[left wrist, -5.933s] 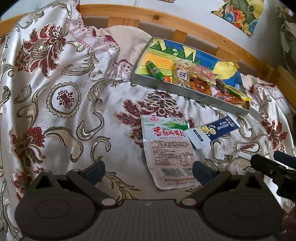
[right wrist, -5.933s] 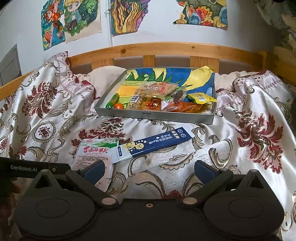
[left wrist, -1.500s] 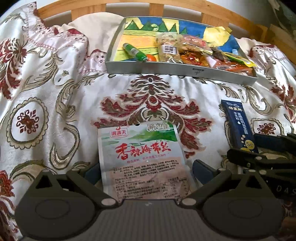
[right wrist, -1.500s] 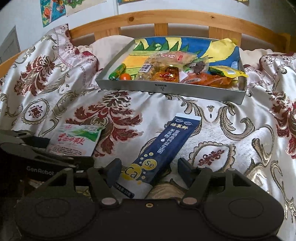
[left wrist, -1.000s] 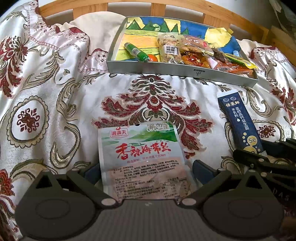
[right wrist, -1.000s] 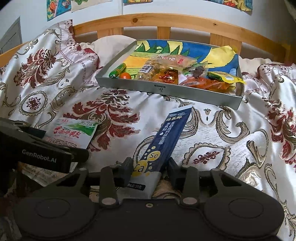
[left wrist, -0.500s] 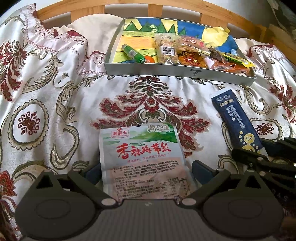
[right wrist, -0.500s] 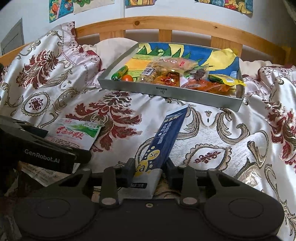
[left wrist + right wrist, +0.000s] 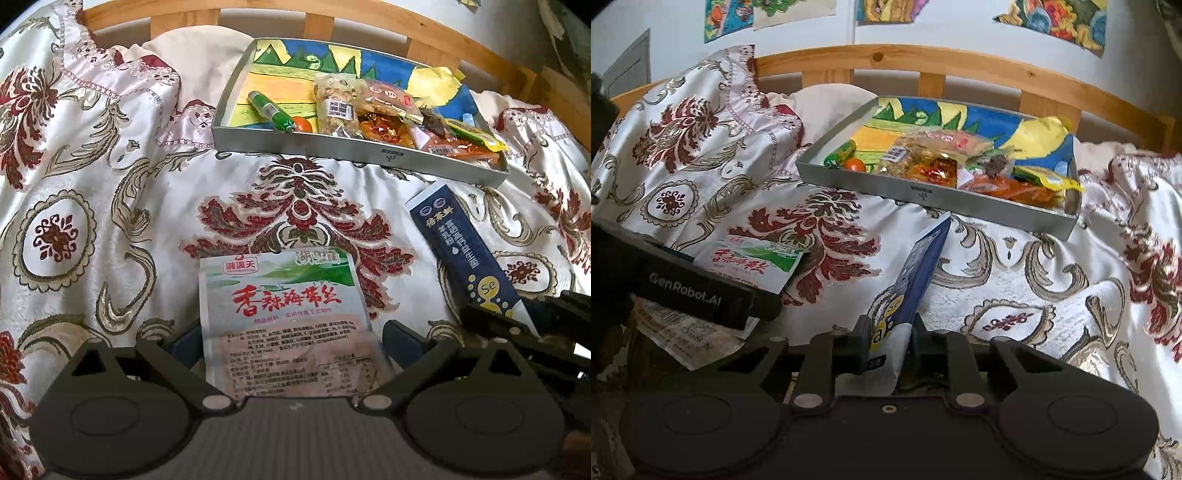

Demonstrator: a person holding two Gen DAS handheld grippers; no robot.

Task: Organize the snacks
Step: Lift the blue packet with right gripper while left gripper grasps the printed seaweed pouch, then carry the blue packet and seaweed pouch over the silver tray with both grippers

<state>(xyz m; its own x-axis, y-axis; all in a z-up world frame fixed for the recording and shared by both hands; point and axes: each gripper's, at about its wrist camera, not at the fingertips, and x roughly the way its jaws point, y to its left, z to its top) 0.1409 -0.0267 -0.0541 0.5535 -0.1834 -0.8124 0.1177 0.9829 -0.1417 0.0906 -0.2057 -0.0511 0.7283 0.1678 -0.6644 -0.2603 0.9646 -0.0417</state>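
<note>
The right gripper (image 9: 888, 341) is clamped on the near, white end of the blue sachet (image 9: 918, 273), whose far end tilts up and away from the claw toward the metal tray (image 9: 925, 194) ahead of it; the left gripper (image 9: 291, 341) has its jaws spread wide with the lower half of the seaweed packet (image 9: 284, 314) lying flat between them on the patterned bedspread (image 9: 110, 206), the blue pads just beside the packet's two side edges and not pressing it as far as can be seen. The step in hand looks like the pick-up of the last two loose snacks, with the sachet secured and the packet only straddled. Next, the left claw probably has to close across the flat packet, which may buckle or slip on the satin, and the right needs to carry the sachet forward over the near wall of the tray, where other wrapped snacks (image 9: 373, 114) and a green tube (image 9: 271, 110) already lie. Compared with about a second and a half ago, the right jaws have gone from loosely flanking the sachet to pinching it, and the sachet has turned on edge and lifted; the left claw and packet are much as they were
</note>
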